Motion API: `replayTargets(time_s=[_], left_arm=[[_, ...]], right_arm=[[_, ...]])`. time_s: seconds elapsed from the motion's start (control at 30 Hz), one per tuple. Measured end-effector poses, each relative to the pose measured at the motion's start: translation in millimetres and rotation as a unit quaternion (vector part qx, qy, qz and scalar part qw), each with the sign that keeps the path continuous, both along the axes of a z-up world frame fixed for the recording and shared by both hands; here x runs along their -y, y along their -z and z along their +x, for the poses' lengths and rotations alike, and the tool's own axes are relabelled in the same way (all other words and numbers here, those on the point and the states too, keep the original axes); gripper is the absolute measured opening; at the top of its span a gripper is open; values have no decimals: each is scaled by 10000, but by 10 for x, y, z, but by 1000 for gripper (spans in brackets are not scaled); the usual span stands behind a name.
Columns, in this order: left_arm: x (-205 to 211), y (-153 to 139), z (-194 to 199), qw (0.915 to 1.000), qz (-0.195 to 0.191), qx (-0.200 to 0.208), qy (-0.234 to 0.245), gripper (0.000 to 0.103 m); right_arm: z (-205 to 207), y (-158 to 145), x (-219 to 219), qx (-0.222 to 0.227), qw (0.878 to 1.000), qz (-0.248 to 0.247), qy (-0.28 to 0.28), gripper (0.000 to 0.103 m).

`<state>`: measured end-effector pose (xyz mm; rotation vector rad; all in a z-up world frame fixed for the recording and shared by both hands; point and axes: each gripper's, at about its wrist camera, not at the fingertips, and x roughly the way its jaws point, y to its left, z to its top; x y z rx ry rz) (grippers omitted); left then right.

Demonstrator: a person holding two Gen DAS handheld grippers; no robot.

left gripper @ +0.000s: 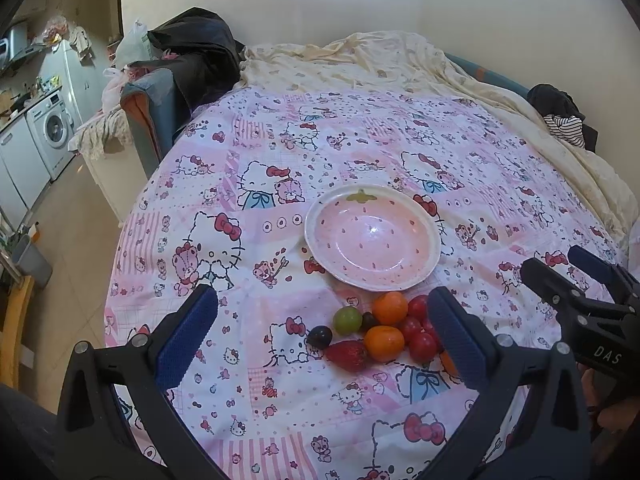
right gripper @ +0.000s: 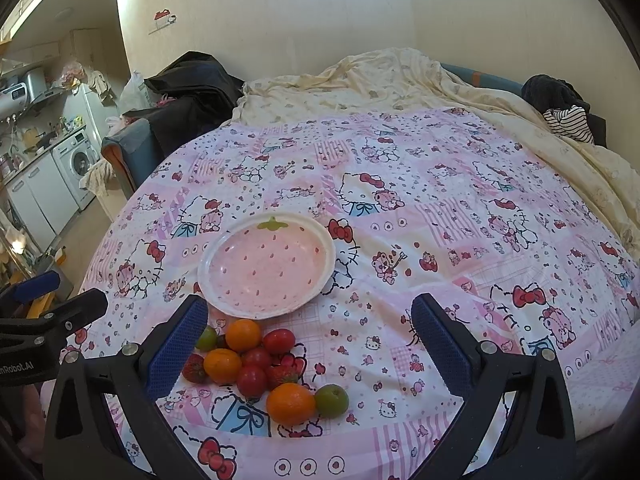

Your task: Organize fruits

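Note:
A pink strawberry-pattern plate (left gripper: 316, 236) (right gripper: 208, 276) lies empty on the Hello Kitty bedspread. Just in front of it is a pile of fruit: small oranges (left gripper: 390, 308) (right gripper: 291, 403), red cherry tomatoes (left gripper: 422, 347) (right gripper: 279, 341), a strawberry (left gripper: 347, 354) (right gripper: 195, 368), green grapes (left gripper: 347, 320) (right gripper: 331, 400) and a dark grape (left gripper: 319, 337). My left gripper (left gripper: 320, 344) is open and empty, jaws wide, hovering over the fruit pile. My right gripper (right gripper: 308, 344) is open and empty, above the pile too. Each gripper shows at the edge of the other's view.
The bedspread (left gripper: 360, 152) covers a bed with a cream duvet (left gripper: 380, 64) bunched at the back. Dark clothes (left gripper: 560, 108) lie at the far right, a black bag (left gripper: 192, 48) at the far left. A kitchen with a washing machine (left gripper: 50, 128) lies beyond the left edge.

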<state>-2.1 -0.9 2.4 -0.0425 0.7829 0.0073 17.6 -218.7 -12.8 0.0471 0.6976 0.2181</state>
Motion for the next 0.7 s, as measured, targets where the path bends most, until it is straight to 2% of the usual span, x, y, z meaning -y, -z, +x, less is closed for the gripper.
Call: replayTargets(time_s=[0.7], left_arm=[[-10,4,8,10000,-43,-21,-29,103]], right_arm=[[7,14,3,-61,10000,2,-40,103]])
